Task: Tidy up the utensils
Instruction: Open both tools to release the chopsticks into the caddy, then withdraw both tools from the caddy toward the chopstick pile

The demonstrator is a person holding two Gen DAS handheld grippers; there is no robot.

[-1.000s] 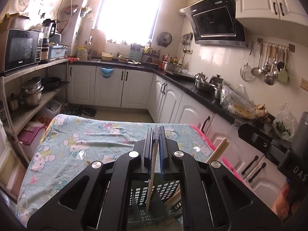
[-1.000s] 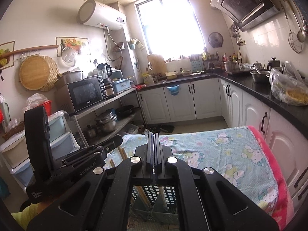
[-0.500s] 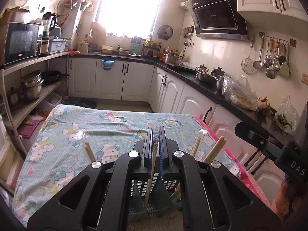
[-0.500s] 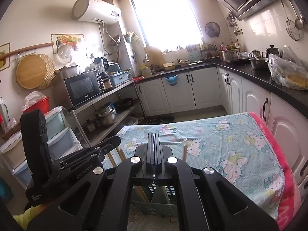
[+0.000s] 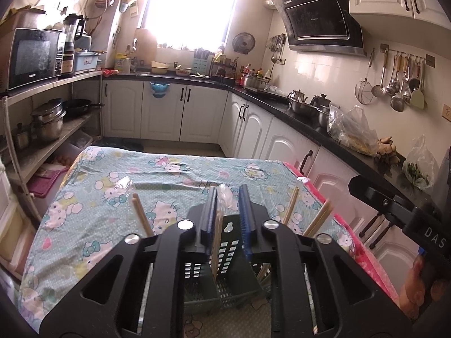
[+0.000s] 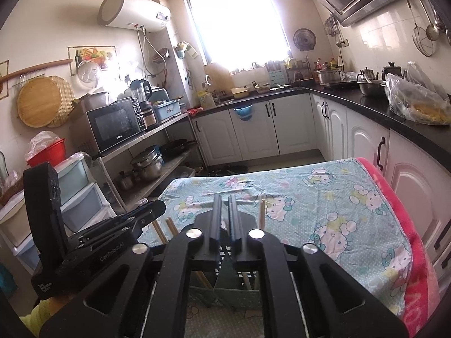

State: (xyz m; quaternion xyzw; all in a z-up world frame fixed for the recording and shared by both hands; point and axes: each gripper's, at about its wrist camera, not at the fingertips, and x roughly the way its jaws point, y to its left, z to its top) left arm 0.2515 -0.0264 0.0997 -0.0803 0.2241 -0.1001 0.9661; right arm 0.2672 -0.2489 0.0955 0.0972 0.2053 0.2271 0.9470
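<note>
A dark green slotted utensil basket stands on the near end of the table, right under both grippers. Several wooden chopsticks lean upright in it. My left gripper hovers over the basket and its jaws are opening. A plastic-wrapped chopstick rests against the left pad and reaches down into the basket, with a gap to the right pad. My right gripper is over the same basket with its jaws opening to a narrow gap. I see nothing between them.
The table carries a light blue cartoon-cat cloth with a pink edge on the right. White cabinets under a black counter run along the right; a metal shelf with pots and a microwave stands on the left.
Both grippers have sunk toward the basket, so more chopstick tops show. Both pairs of jaws, shut before, have parted; the wrapped chopstick is no longer pinched by the left one.
</note>
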